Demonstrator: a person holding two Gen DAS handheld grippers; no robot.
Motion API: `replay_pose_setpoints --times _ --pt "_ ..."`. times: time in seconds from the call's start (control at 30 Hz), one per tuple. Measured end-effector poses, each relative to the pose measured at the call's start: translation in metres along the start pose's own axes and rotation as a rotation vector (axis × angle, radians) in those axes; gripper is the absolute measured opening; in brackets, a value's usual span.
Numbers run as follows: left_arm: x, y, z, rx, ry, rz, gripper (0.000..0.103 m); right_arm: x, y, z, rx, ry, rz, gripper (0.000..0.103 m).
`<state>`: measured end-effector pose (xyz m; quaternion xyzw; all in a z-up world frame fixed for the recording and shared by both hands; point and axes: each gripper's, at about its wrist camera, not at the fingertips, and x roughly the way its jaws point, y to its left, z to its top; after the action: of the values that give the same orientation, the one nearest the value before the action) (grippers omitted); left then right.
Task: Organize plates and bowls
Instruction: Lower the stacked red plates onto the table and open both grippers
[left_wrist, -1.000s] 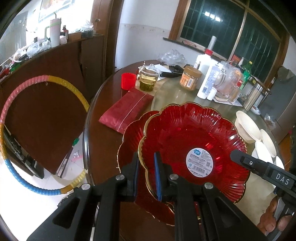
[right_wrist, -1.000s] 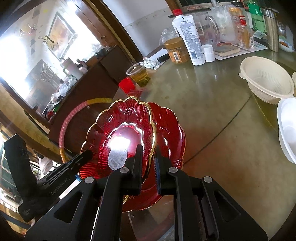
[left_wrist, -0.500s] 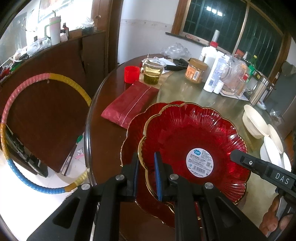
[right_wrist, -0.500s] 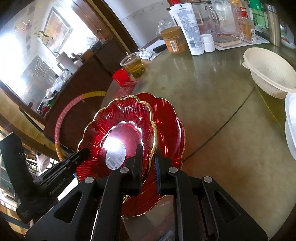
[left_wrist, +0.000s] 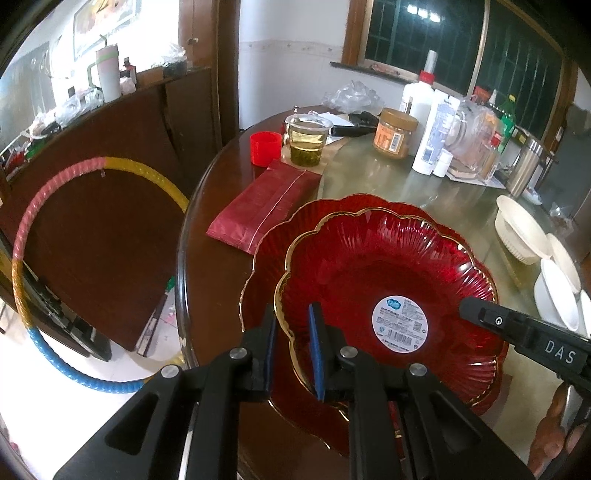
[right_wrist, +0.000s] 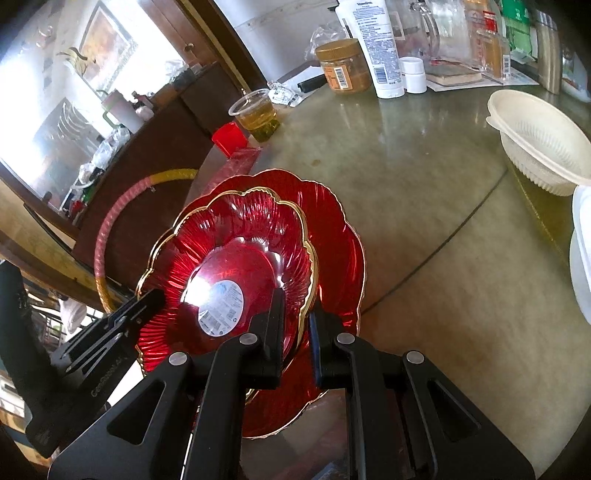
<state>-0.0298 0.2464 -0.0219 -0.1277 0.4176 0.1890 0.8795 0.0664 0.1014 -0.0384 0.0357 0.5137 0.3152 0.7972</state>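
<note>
My left tongs (left_wrist: 291, 343) clamp the near rim of the upper red plate (left_wrist: 388, 273); my right tongs (right_wrist: 297, 325) clamp its opposite rim; this plate sits over the lower red plate (right_wrist: 340, 236), left of the white bowls (left_wrist: 517, 232).

You had the upper red plate (left_wrist: 388, 266) looking like glossy, ribbed glass or clear plastic with a gilt rim and a paper label (left_wrist: 399, 325). Your table (right_wrist: 424, 192) was polished, its greenish top throwing reflections, its rim dark lacquered wood. The cream bowl (right_wrist: 535, 140) looked matt, finely ridged plastic. Your gripper fingers (left_wrist: 317, 347) were matt black.
</note>
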Motion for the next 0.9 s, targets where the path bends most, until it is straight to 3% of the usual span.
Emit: replay_pose_setpoints --times 0.47,0.77,0.9 --pt "0.006 -0.012 -0.001 0.069 0.02 0.06 0.018 0.005 0.01 0.005 -0.066 0.063 -0.121 0.013" --pt "0.005 -0.011 0.001 0.058 0.018 0.079 0.022 0.005 0.014 0.006 -0.067 0.083 -0.112 0.018" --pt "0.0 -0.013 0.003 0.064 -0.006 0.102 0.022 -0.001 0.016 0.007 -0.071 0.05 -0.089 0.034"
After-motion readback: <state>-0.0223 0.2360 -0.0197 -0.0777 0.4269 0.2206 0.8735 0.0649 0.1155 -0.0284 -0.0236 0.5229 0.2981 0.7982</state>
